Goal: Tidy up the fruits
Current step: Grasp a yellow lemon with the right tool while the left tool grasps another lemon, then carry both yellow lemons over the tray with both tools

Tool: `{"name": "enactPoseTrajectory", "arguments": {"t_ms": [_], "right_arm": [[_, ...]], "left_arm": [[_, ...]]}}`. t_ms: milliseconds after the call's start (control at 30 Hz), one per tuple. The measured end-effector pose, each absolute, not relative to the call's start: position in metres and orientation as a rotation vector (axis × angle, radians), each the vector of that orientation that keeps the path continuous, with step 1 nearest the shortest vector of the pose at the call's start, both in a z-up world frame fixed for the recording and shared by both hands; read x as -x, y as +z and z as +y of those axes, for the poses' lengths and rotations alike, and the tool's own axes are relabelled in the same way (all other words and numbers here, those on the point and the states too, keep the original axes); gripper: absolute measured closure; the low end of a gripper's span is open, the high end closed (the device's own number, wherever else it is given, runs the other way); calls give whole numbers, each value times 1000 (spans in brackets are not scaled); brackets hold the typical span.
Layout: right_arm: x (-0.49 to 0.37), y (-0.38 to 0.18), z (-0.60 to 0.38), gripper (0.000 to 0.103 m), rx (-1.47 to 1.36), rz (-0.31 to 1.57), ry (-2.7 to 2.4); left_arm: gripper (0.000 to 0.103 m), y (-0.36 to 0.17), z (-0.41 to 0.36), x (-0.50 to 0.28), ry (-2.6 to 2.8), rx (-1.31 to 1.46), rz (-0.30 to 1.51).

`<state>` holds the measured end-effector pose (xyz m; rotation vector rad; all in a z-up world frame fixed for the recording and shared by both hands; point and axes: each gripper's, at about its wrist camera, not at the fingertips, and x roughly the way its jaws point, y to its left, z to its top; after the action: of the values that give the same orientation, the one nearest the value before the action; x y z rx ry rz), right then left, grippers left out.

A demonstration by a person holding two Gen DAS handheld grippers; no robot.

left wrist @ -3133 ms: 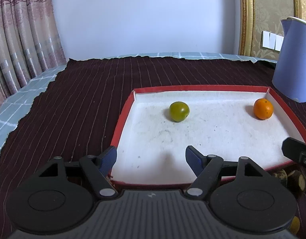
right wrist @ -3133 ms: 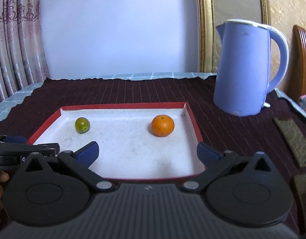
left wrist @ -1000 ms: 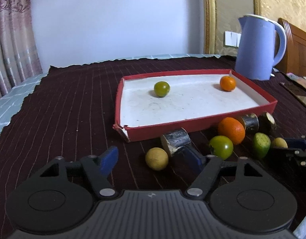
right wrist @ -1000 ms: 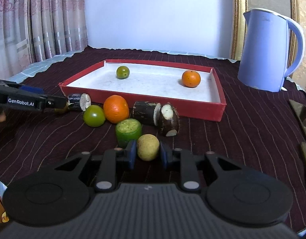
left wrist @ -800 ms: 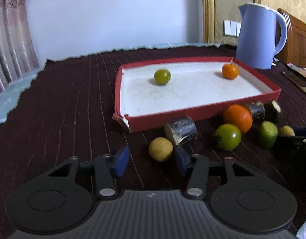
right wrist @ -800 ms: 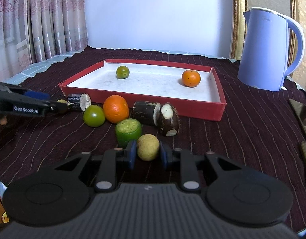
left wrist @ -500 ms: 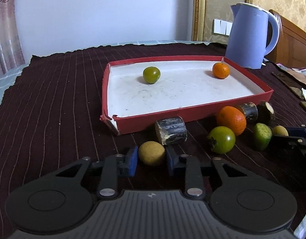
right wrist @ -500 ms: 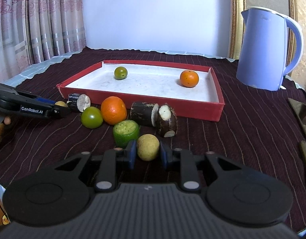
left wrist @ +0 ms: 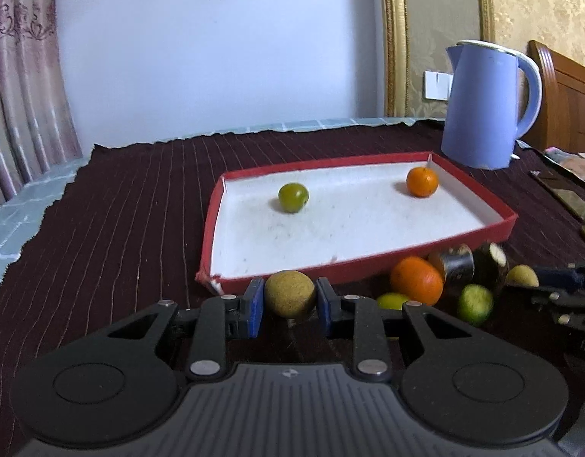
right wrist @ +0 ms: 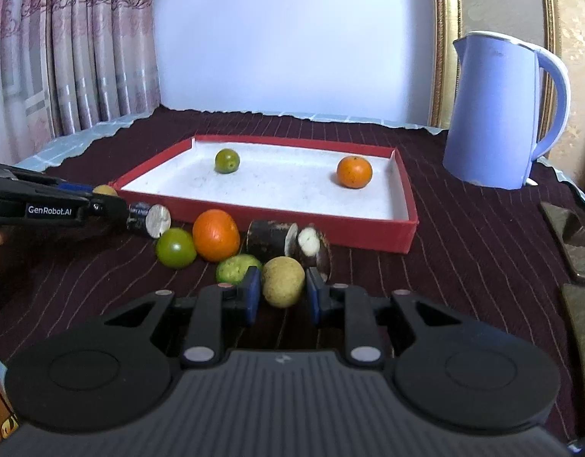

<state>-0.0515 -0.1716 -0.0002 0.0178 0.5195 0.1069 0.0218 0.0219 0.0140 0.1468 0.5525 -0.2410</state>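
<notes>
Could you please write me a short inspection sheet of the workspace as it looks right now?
Surface: dark maroon striped cloth over a pale checked cover.
Job's things: red tray holds one green fruit and one small orange. In front of the tray lie a large orange, a green tomato, a cut lime and three dark cut stem pieces.
Clutter: blue kettle right of the tray.
Grippers: left tongs shut on a tan fruit; right tongs shut on another tan round fruit.
Cables: nothing seen.
Surroundings: white wall, pink curtain, gold frame.
</notes>
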Motion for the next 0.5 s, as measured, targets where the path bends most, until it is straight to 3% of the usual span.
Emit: {"name": "enactPoseTrajectory", "arguments": {"t_ms": [500], "right_arm": [[18,30,-166,79,-36,430,34]], "left_arm": [[75,18,-14,-43,-212,-122,584]]}}
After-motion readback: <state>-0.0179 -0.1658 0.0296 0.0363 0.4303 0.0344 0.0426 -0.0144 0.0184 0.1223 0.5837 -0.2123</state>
